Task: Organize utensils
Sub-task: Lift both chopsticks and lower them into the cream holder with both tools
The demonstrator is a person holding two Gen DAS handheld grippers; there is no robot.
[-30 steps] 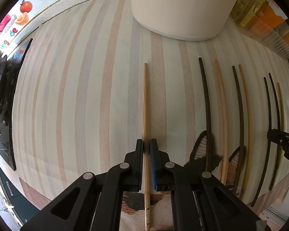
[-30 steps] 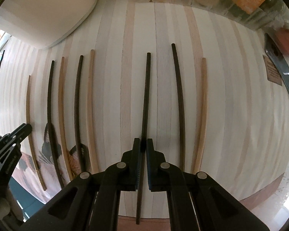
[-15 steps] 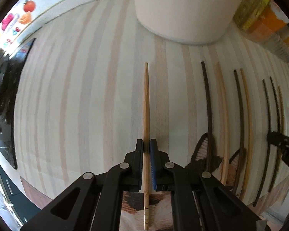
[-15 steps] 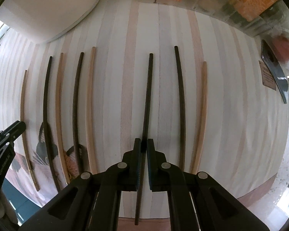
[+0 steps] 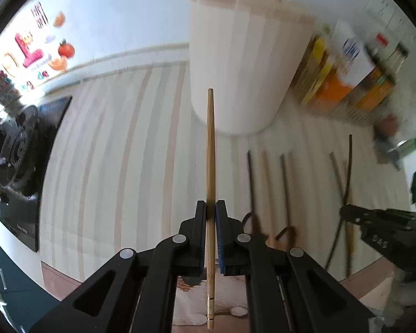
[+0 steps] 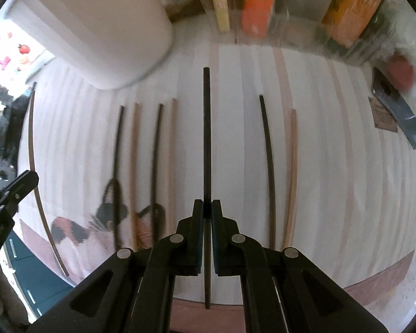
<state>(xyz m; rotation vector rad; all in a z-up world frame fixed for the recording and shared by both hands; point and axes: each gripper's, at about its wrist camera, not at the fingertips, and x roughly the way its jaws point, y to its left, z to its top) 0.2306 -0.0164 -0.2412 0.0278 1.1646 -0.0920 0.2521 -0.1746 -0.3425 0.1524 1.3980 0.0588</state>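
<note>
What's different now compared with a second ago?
Both grippers have lifted and tipped up toward the white container, each carrying its stick off the mat. The left gripper stays shut on the light chopstick, the right gripper on the dark chopstick. The other chopsticks lie unmoved.

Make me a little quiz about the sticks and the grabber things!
1. True or false: the left hand-held gripper is shut on a light bamboo chopstick.
2. What colour is the chopstick in the right hand-held gripper? A red, B dark brown-black, C white.
3. Fill in: behind the chopsticks stands a tall cream plastic ____.

Key: 1 true; 2 B; 3 holder.
</note>
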